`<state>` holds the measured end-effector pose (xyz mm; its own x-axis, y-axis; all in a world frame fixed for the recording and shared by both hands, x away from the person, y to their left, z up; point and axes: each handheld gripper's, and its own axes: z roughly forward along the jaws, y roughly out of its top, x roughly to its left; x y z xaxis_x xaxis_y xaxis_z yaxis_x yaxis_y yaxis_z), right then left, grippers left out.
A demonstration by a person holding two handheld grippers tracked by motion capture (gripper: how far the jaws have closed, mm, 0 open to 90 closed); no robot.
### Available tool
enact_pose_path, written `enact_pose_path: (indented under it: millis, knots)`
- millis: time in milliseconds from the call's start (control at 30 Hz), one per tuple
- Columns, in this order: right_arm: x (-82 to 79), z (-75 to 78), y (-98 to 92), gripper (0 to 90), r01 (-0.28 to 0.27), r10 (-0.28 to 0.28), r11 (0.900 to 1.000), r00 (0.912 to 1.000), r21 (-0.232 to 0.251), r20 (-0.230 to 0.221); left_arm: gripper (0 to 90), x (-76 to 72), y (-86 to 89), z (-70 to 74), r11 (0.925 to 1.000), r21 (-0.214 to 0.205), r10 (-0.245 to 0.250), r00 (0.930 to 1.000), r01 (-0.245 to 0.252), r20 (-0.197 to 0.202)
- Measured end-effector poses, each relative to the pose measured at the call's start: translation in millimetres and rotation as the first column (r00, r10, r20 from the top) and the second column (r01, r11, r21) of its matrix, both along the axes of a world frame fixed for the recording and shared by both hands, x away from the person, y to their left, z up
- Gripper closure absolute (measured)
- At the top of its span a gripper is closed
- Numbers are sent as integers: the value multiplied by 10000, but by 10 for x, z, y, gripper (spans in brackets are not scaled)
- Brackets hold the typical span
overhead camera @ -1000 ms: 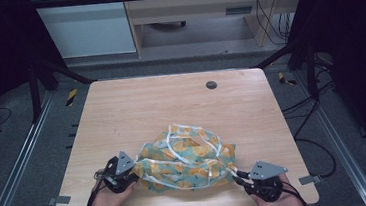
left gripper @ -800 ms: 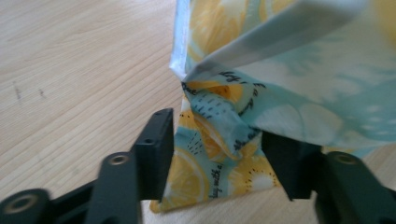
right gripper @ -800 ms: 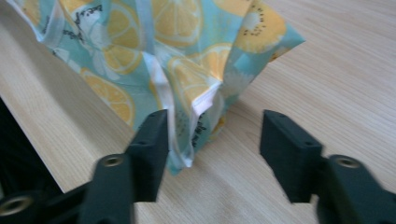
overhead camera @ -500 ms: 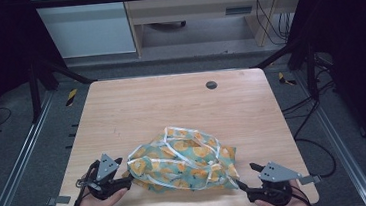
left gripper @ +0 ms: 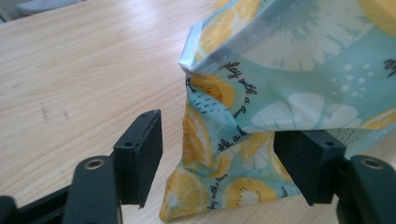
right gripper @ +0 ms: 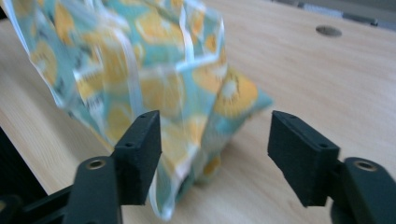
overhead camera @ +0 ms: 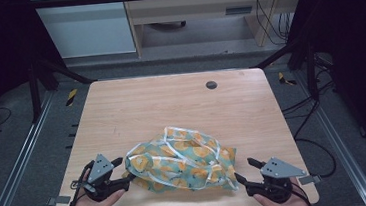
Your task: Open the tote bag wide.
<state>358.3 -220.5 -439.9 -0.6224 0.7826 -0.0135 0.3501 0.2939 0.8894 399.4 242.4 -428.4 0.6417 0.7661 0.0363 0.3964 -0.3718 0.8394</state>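
Observation:
A crumpled teal cloth printed with orange slices [overhead camera: 181,158] lies on the near half of the wooden table [overhead camera: 171,109]. White trim strips run across it. My left gripper [overhead camera: 121,171] sits at the cloth's left end, open. In the left gripper view a folded corner of the cloth [left gripper: 224,140] lies between the spread jaws of that gripper [left gripper: 218,156], close to the right one. My right gripper [overhead camera: 244,171] is at the cloth's right end, open. In the right gripper view the cloth's edge [right gripper: 154,88] hangs in front of the left jaw of that gripper [right gripper: 215,149].
A small dark round disc [overhead camera: 211,85] sits in the tabletop at the far right, and it is also in the right gripper view [right gripper: 328,31]. Both hands rest at the table's near edge. Metal rails flank the table, and cables lie on the floor at right.
Both grippers have drawn outward from the bundle's ends, the left one to the left and the right one to the right. The cloth has shifted slightly and settled.

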Motion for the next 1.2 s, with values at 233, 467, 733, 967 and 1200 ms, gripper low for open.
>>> enact_pose_path:
  millis: [233, 467, 733, 967, 1200]
  knots:
    - [49, 227, 254, 407, -653, 649, 9978, 9974, 114, 325, 348, -45, -17, 164, 9994, -252, -229, 9996, 233, 148]
    - [72, 291, 594, 366, -1670, 1670, 9860, 9858, -28, 155, 317, -81, -61, 272, 9986, -230, -471, 9984, 478, 313]
    - [177, 277, 875, 720, -2579, 2575, 9645, 9662, -565, -136, 268, -117, -171, 405, 9967, -176, -775, 9954, 786, 569]
    - [135, 305, 970, 740, -3092, 3092, 9484, 9509, -705, -110, 252, -128, -267, 537, 9949, -67, -995, 9916, 1004, 827]
    - [27, 220, 975, 792, -3618, 3580, 9264, 9322, -1046, -538, 253, -80, -333, 564, 9947, -277, -961, 9910, 991, 929]
